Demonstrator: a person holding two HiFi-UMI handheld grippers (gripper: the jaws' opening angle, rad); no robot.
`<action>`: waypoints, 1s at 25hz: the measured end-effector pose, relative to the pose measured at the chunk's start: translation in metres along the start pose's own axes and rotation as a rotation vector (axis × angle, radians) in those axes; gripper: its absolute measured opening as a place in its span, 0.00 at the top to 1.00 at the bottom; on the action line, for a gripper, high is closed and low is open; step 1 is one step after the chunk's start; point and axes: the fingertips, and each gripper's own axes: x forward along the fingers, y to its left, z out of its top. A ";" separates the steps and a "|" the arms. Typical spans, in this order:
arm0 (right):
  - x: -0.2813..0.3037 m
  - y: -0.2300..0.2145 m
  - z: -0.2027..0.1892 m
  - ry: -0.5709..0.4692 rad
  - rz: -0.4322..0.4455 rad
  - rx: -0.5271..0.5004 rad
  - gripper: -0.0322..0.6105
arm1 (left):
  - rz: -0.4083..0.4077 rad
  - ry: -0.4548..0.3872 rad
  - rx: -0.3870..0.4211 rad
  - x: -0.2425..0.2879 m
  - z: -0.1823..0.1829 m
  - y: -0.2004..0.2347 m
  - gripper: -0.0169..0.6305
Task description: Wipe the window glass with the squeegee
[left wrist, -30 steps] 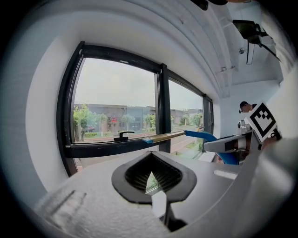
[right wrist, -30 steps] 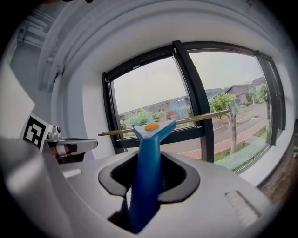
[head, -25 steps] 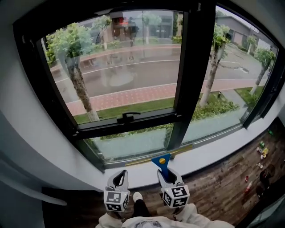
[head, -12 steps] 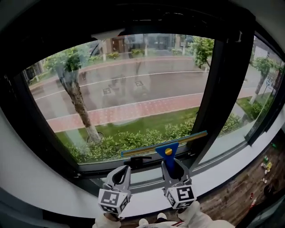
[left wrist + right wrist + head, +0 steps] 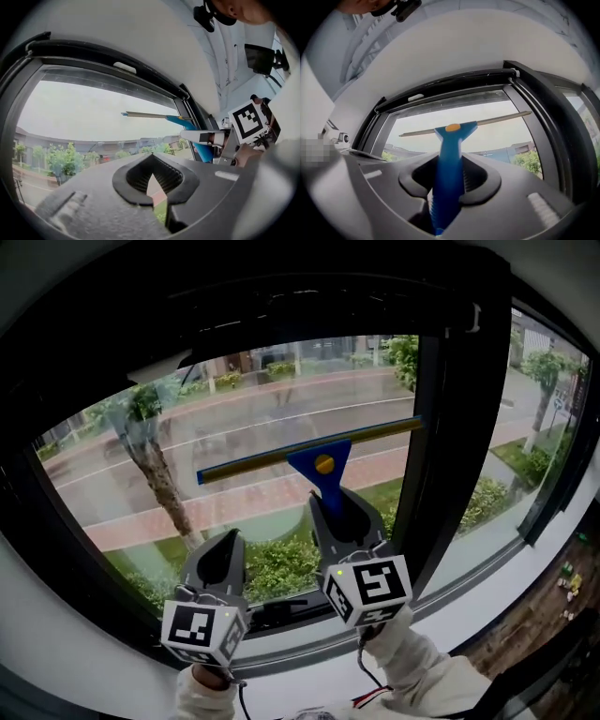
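Blue plastic squeegee [image 5: 322, 465] with a long metal blade: handle clamped tight in my right gripper [image 5: 339, 512]. Blade spans the upper clear window glass [image 5: 234, 418], right end higher. My left gripper [image 5: 225, 559]: jaws closed together, nothing between them.

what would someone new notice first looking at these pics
The blue squeegee, clamped by its handle in the right gripper, stands out at centre, its long blade stretching across the window glass. Lower left, the left gripper hangs shut and empty; a thick black window frame runs down the right of the pane.
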 end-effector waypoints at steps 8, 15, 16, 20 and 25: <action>0.055 -0.015 0.066 -0.087 0.016 -0.021 0.75 | -0.031 -0.072 0.079 0.034 0.083 0.008 0.97; 0.092 -0.024 0.099 -0.110 0.013 -0.014 0.75 | -0.079 -0.093 0.148 0.064 0.117 0.003 0.97; 0.095 -0.025 0.102 -0.112 0.012 -0.011 0.75 | -0.086 -0.088 0.149 0.068 0.119 0.003 0.97; 0.105 -0.032 0.115 -0.118 -0.002 0.007 0.75 | -0.097 -0.090 0.142 0.077 0.132 0.005 0.97; 0.115 -0.041 0.133 -0.130 -0.021 -0.005 0.75 | -0.108 -0.113 0.164 0.080 0.152 0.001 0.97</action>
